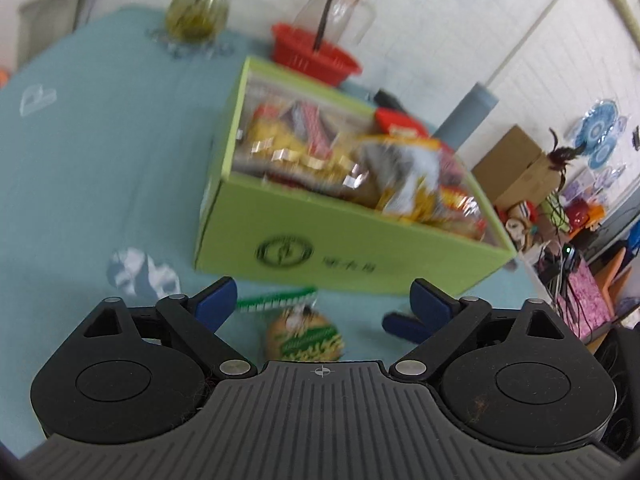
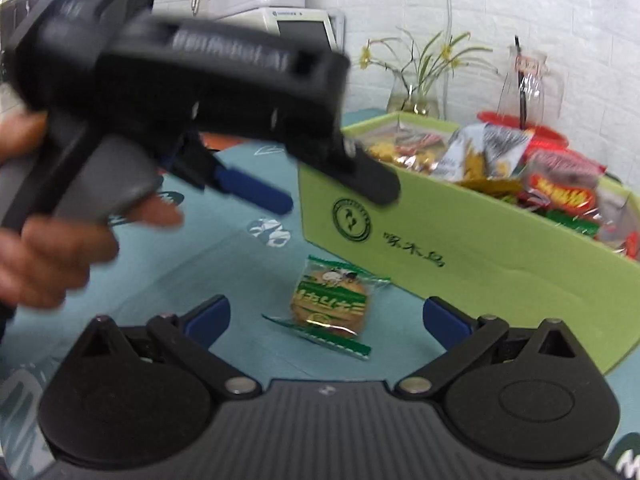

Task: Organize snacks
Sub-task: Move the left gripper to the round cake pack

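A green-wrapped round cracker packet (image 2: 330,303) lies on the teal tablecloth just in front of a lime-green cardboard box (image 2: 480,256) full of several snack bags. In the left wrist view the packet (image 1: 306,334) lies below the box (image 1: 340,236), between my open fingers. My left gripper (image 1: 322,304) is open and empty above the packet. My right gripper (image 2: 326,316) is open and empty, close over the packet. The left gripper's body also shows in the right wrist view (image 2: 180,92), held in a hand, with a blue finger (image 2: 252,190).
A glass vase with flowers (image 1: 198,8), a red basket (image 1: 316,54) and a clear jug (image 1: 340,4) stand behind the box. The right gripper's blue fingertip (image 1: 404,326) shows at the lower right. Cardboard boxes and clutter (image 1: 520,168) lie off the table's right edge.
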A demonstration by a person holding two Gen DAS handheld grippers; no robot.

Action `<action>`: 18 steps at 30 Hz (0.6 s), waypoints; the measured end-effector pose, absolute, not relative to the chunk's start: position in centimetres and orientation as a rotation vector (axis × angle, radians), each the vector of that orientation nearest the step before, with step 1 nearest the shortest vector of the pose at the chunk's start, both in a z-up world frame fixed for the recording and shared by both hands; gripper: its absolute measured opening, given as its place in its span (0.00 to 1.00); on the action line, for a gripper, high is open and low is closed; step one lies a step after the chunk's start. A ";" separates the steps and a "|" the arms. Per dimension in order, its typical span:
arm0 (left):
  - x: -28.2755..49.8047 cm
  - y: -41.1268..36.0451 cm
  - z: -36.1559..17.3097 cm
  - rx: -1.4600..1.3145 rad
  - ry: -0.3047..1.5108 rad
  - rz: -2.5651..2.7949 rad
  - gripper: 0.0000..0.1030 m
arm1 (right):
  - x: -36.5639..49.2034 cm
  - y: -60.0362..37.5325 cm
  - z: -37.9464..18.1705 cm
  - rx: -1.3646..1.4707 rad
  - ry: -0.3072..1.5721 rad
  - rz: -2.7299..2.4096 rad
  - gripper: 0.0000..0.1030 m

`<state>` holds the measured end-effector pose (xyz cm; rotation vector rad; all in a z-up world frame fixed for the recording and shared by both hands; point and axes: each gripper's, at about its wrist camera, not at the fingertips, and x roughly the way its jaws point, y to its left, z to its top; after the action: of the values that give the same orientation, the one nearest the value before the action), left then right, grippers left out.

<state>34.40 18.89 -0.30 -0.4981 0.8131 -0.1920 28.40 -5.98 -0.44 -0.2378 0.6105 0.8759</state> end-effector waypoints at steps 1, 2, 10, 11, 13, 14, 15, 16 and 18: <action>34.7 18.9 -1.1 -0.503 0.830 -0.196 0.71 | 28.6 -5.6 -0.8 -0.231 0.623 0.879 0.99; 34.9 18.8 -1.5 -0.500 0.841 -0.196 0.68 | 28.8 -5.2 -1.0 -0.232 0.638 0.880 0.99; 34.5 18.4 -2.3 -0.437 0.857 -0.242 0.42 | 29.1 -3.4 -2.1 -0.257 0.695 0.906 0.95; 34.0 18.2 -2.3 -0.419 0.857 -0.243 0.42 | 28.8 -3.3 -2.0 -0.265 0.698 0.910 0.95; 32.8 17.6 -2.2 -0.383 0.856 -0.246 0.42 | 27.8 -3.3 -1.7 -0.288 0.694 0.921 0.97; 32.1 17.1 -2.2 -0.369 0.856 -0.251 0.42 | 27.2 -3.4 -1.8 -0.294 0.700 0.927 0.98; 31.3 16.7 -2.2 -0.361 0.854 -0.251 0.42 | 26.7 -3.5 -1.9 -0.295 0.703 0.930 0.99; 30.4 16.1 -2.2 -0.350 0.850 -0.249 0.42 | 26.0 -3.8 -2.0 -0.298 0.695 0.928 0.99; 28.8 14.8 -2.1 -0.314 0.844 -0.239 0.42 | 24.6 -4.3 -2.0 -0.309 0.689 0.918 0.99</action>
<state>28.77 14.85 -2.13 -0.3143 0.8442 -0.2385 24.59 -4.32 -2.03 -0.3085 0.6892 0.9177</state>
